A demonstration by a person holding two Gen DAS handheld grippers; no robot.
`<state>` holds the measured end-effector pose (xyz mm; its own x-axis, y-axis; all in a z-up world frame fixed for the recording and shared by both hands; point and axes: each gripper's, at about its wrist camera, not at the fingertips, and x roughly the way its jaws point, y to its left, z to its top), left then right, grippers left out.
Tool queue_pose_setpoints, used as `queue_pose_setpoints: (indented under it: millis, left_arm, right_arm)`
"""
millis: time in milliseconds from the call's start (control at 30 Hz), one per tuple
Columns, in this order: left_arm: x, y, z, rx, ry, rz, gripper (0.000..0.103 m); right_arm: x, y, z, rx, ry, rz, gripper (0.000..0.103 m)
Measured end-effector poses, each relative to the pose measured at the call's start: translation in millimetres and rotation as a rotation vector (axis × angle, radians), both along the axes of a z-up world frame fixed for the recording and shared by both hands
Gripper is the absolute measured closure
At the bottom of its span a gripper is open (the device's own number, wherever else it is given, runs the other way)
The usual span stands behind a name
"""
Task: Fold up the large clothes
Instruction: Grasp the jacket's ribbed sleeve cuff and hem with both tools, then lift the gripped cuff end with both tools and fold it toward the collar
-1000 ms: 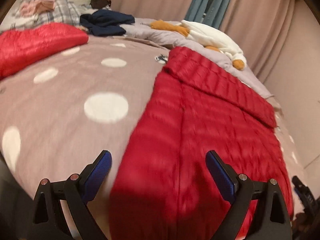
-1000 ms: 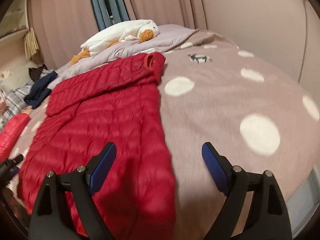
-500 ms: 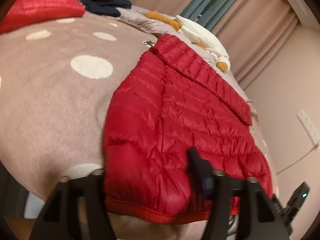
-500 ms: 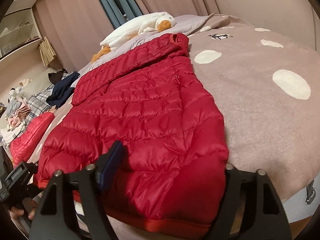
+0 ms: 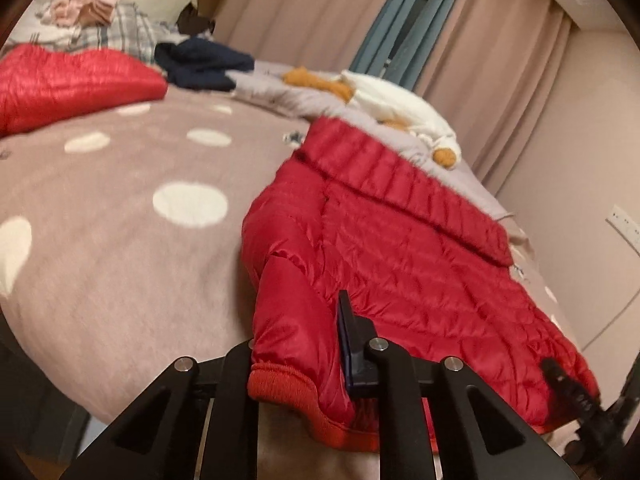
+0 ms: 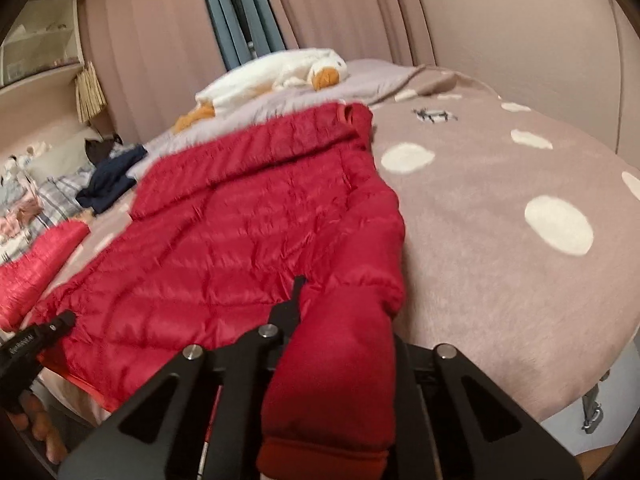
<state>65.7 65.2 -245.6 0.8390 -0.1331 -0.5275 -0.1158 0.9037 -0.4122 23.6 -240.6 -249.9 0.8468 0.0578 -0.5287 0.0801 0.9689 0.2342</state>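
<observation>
Red quilted puffer jacket [image 5: 400, 248] lies spread on a pinkish-brown blanket w/ white dots [image 5: 100, 248], filling centre & right of the left wrist view, hem at the near bed edge. Left gripper [image 5: 304, 344], bottom centre, is closing, pinching the hem corner. Right gripper [image 6: 340, 320], bottom centre of the right wrist view, pinches the other hem corner, fabric bunched over it. White plush goose w/ orange beak [image 6: 276, 76] rests at top centre. Second red quilted garment [image 5: 68, 84] sits upper left, beside a dark navy garment [image 5: 204, 62].
</observation>
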Motion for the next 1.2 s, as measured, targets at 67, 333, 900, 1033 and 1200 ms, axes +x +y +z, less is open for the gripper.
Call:
queue_pose_setpoints:
  millis: [67,333,900,1033,1200]
  left_arm:
    - [-3,1,7,0.009,-0.014,0.011,0.088]
    - [-26,2,61,0.065,-0.156,0.054,0.089]
    - [-63,-8,157,0.124,-0.344,0.052,0.089]
    - [-29,-9,156,0.141,-0.306,0.026,0.089]
    - [35,-10,151,0.190,-0.239,0.022,0.089]
  right_arm:
    - [-4,-3,11,0.009,-0.036,-0.004,0.093]
    - [-22,0,61,-0.020,-0.165,-0.007,0.093]
    - [-67,-15,166,0.018,-0.349,0.026,0.092]
    - [-48,-16,169,-0.020,-0.311,0.024,0.091]
    - [3,-8,162,-0.076,-0.224,0.009,0.091]
